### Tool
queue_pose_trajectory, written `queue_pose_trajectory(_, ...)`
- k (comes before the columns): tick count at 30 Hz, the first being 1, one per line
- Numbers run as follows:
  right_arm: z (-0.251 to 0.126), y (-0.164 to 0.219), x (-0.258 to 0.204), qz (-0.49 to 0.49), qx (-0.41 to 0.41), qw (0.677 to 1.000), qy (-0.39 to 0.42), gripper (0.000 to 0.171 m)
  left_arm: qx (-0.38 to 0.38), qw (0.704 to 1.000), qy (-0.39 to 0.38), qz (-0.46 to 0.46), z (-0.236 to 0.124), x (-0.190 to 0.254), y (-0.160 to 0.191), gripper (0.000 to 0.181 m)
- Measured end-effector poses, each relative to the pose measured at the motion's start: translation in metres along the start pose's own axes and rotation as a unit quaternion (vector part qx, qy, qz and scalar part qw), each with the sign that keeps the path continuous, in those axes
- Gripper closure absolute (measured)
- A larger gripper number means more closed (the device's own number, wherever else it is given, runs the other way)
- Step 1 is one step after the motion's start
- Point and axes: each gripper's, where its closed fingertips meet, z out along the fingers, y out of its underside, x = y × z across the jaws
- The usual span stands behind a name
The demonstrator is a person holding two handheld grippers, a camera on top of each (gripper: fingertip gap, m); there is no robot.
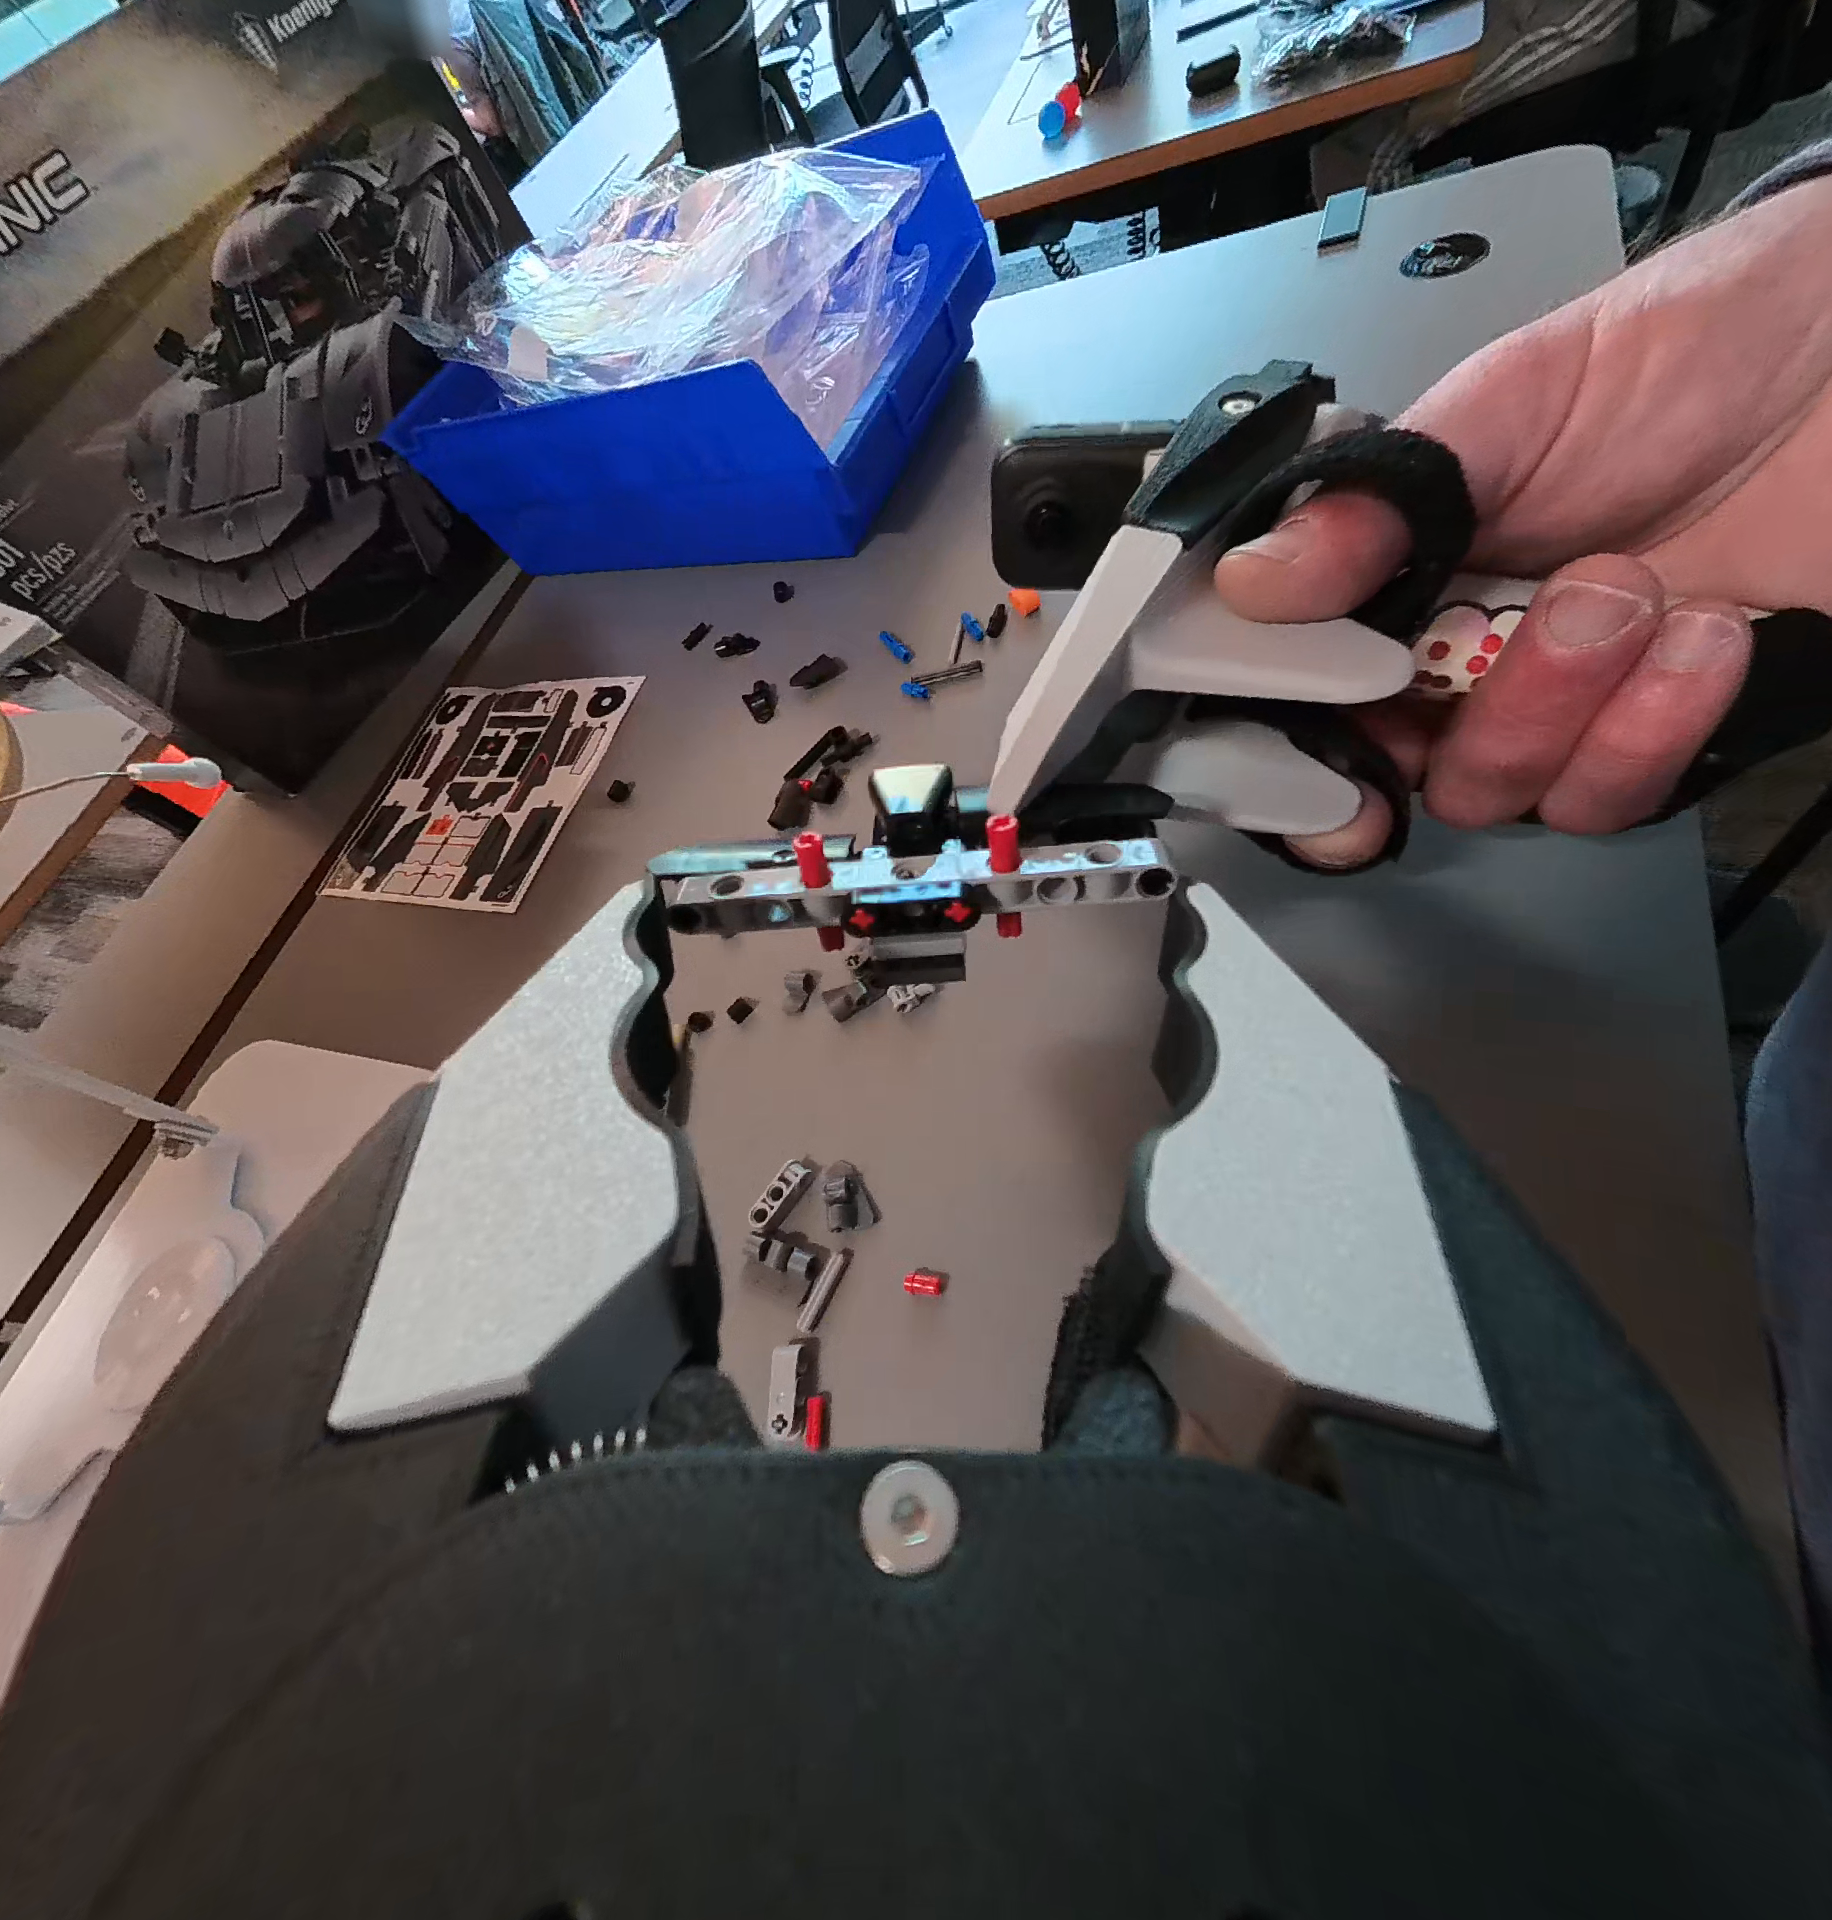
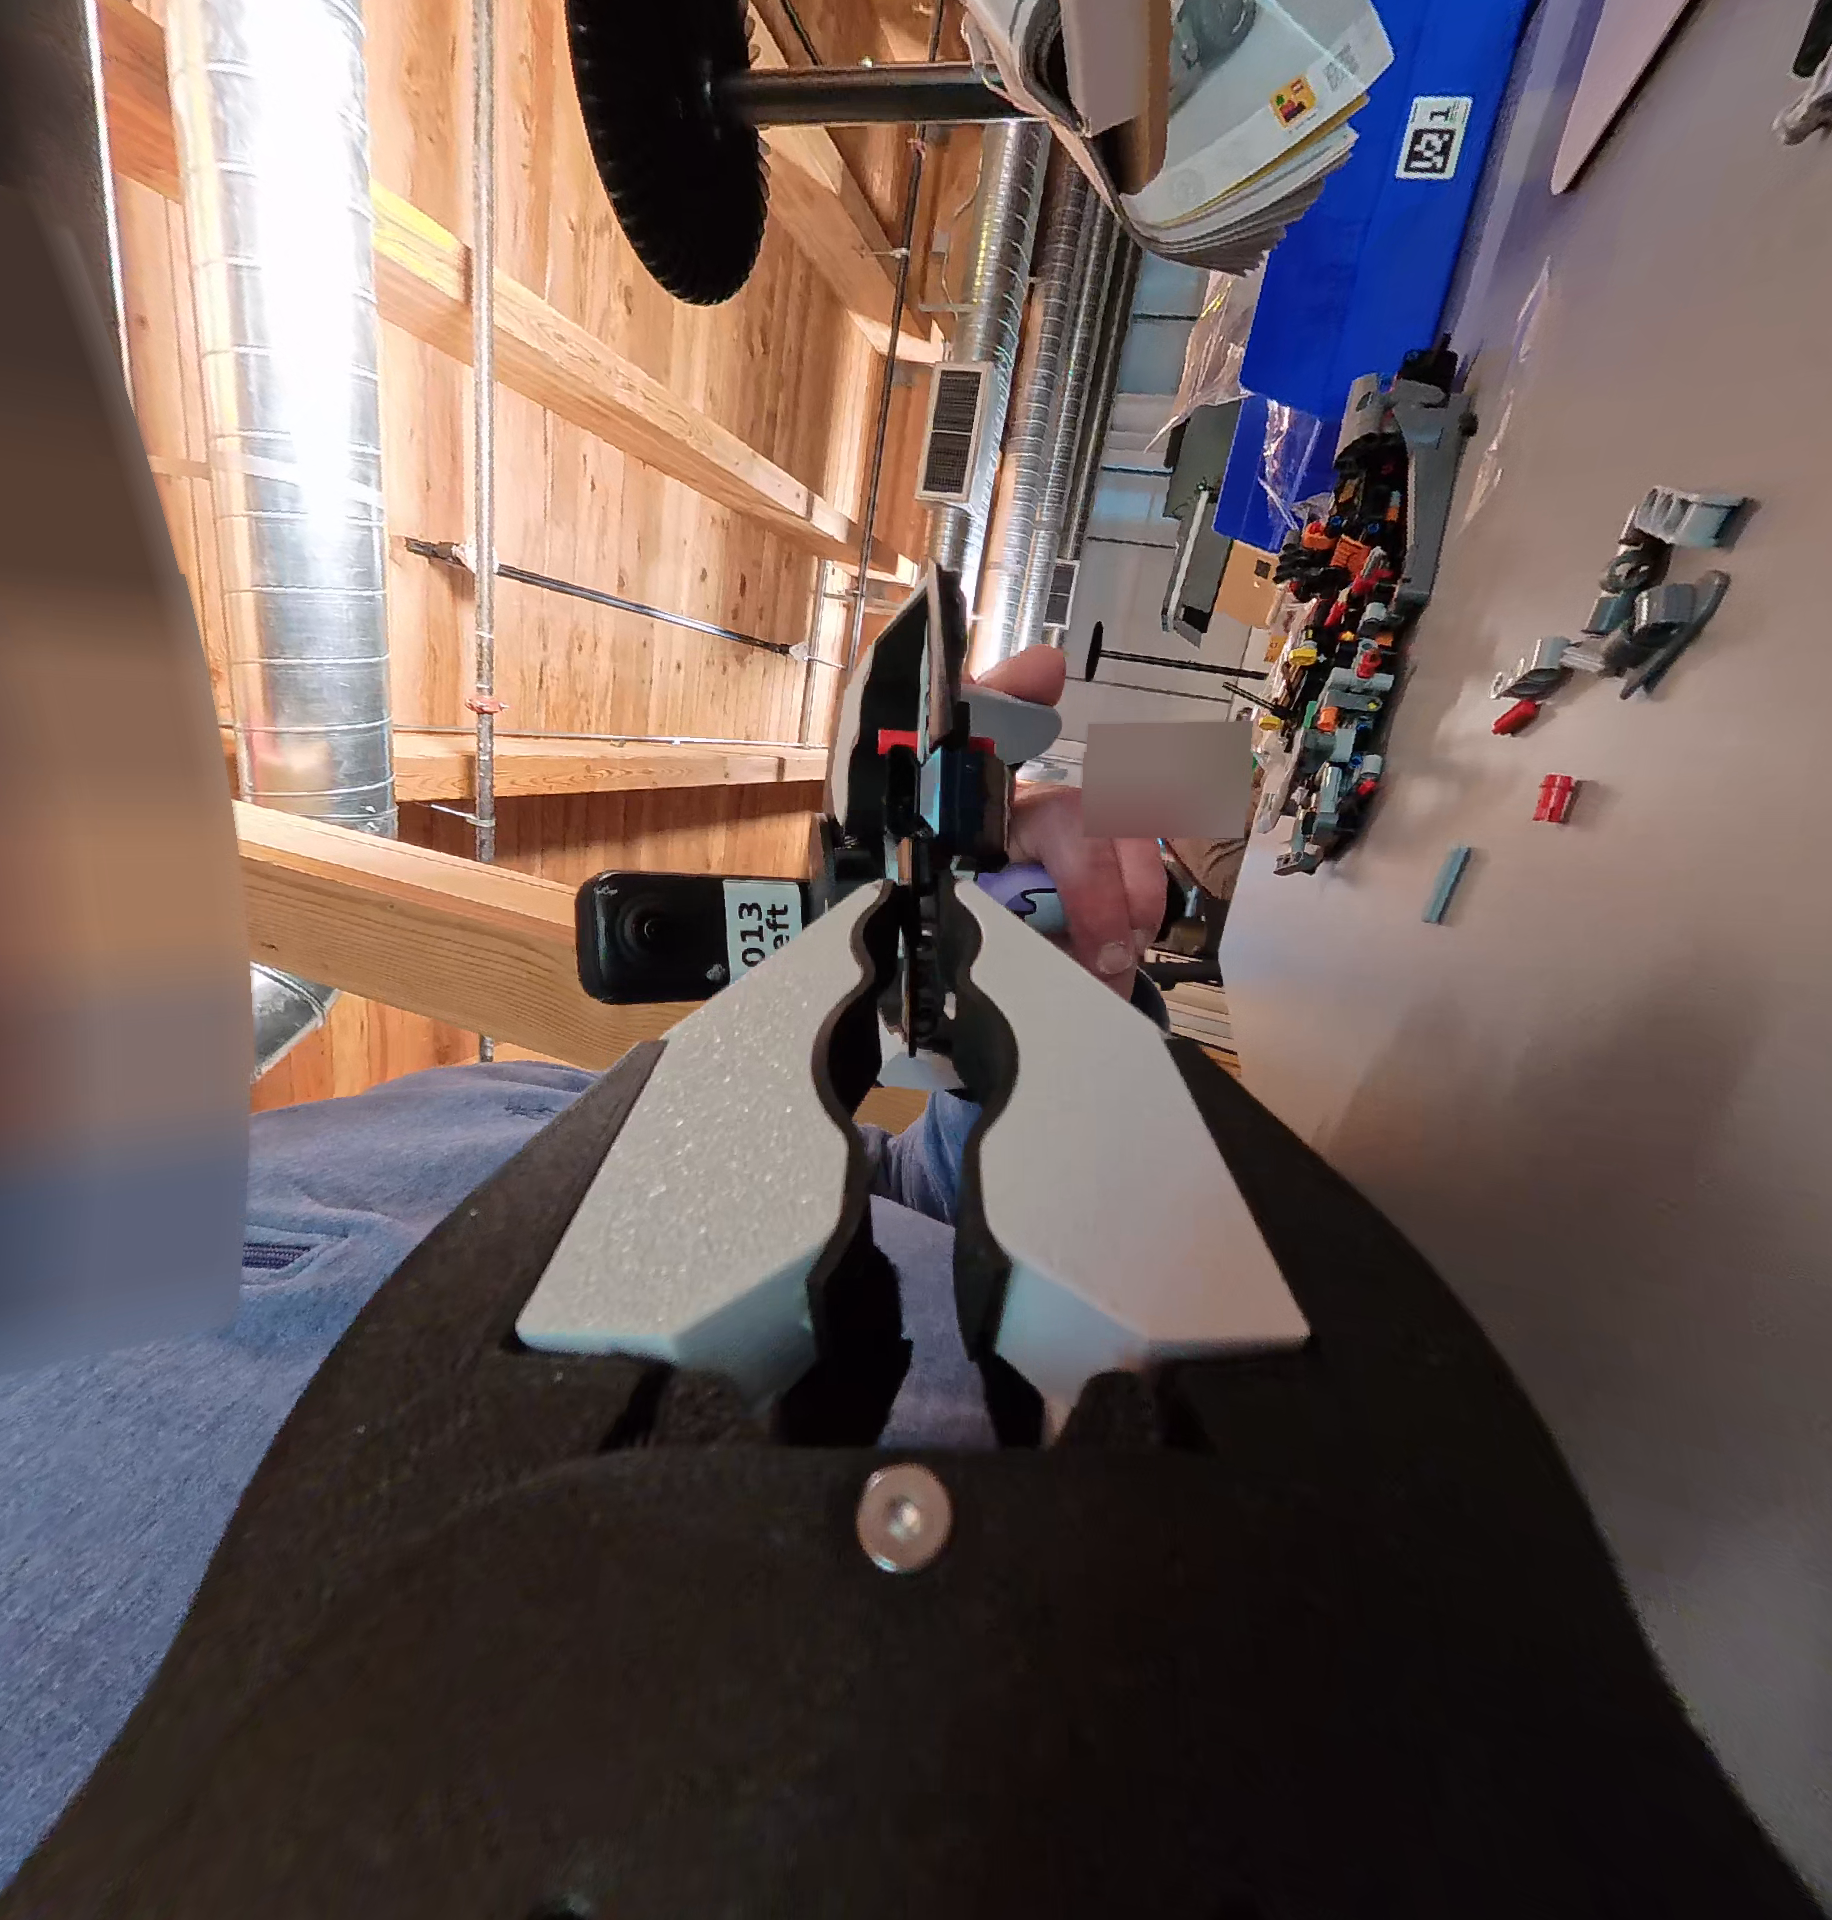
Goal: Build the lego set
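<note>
Lego sub-assembly [image 1: 907, 878], a grey holed beam with red pins and a black block on top, is hanging above the grey tabletop [image 1: 1359, 1039], and I am gripping it by its two ends between the tips of my left gripper [image 1: 912, 914], whose jaws are standing wide, spanning the beam's whole length. My right gripper [image 1: 1005, 805], held in a person's hand [image 1: 1618, 540], is coming in from the right, its jaws nearly closed, pinching a black piece at the assembly's far side beside one red pin. Loose small grey, black, blue and red Lego pieces [image 1: 818, 1247] are lying scattered on the table below. A sticker sheet [image 1: 486, 790], a blue plastic bin [image 1: 704, 416] stuffed with clear bags and the dark set box [image 1: 216, 416] are sitting farther back to the left.
</note>
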Motion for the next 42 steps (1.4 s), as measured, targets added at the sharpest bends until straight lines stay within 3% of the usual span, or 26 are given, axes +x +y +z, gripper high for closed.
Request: queue_pose_trajectory(42,0.010,-0.003,0.013,-0.012,0.049,0.998,0.024,0.168,0.016,0.995,-0.090,-0.029,-0.003,-0.012,0.014,0.089)
